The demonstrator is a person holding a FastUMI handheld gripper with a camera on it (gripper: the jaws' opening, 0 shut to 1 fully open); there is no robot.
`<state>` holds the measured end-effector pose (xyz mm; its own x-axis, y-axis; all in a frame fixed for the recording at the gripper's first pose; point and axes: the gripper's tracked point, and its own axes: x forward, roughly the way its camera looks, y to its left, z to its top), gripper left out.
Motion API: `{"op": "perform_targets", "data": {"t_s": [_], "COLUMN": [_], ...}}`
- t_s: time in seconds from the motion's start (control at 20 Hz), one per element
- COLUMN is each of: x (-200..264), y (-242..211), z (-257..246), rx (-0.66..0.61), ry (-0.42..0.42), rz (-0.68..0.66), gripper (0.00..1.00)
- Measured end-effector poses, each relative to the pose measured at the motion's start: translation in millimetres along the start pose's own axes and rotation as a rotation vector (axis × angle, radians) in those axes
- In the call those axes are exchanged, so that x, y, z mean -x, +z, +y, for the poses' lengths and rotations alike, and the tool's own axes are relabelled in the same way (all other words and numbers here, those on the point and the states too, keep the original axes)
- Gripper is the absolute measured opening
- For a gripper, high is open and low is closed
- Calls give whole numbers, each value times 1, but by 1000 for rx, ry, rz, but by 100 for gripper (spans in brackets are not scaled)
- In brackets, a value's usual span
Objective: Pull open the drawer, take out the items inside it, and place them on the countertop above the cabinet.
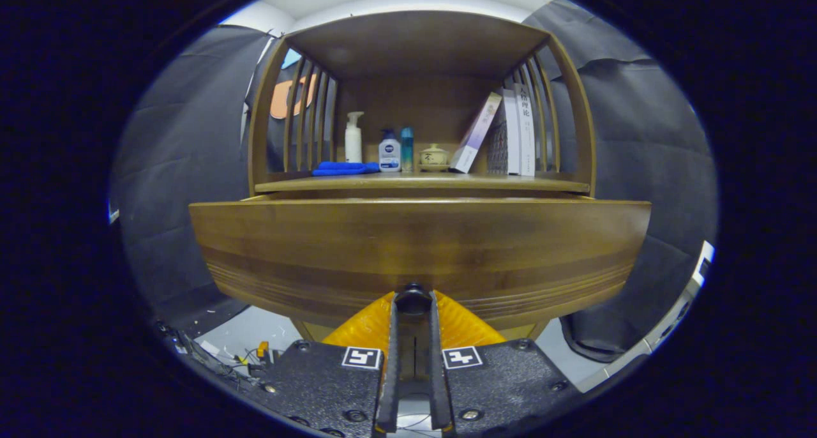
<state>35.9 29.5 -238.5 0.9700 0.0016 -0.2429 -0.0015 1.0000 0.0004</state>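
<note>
1. The gripper (413, 304) is seen closed on the dark drawer knob (413, 294), with both fingers (390, 348) pressed against its sides; the jaws stand nearly together around it
2. The drawer front (418, 249) is seen standing forward of the cabinet's countertop (421, 184), so the drawer is judged to be partly pulled open; the knob is held because it offers the only purchase for a straight outward pull
3. The drawer's interior is hidden behind its front panel, so the items to be taken out cannot be made out
4. On the countertop, from left to right, are shown a folded blue cloth (344, 168), a white pump bottle (353, 138), a small lotion bottle (389, 151), a slim teal bottle (406, 149), a lidded ceramic jar (434, 158), and leaning books (504, 133); bare wood along the front edge appears available for placement
5. The shelf is enclosed by slatted wooden sides (306, 115) and a top board; a pale floor with cables (255, 352) lies below
</note>
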Motion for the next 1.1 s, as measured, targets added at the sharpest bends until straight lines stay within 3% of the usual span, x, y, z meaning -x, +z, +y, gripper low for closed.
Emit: {"op": "perform_targets", "data": {"t_s": [0.35,0.6,0.7,1.0,1.05,1.1], "x": [46,53,59,95,97,96], "y": [-22,-26,-22,51,66,83], "z": [1,1,-5,-21,-23,-29], "rx": [-10,4,-9,-70,-74,-64], "ry": [33,36,10,12,12,3], "rz": [44,49,36,-74,-88,-91], "gripper": [22,22,28,81,88,89]}}
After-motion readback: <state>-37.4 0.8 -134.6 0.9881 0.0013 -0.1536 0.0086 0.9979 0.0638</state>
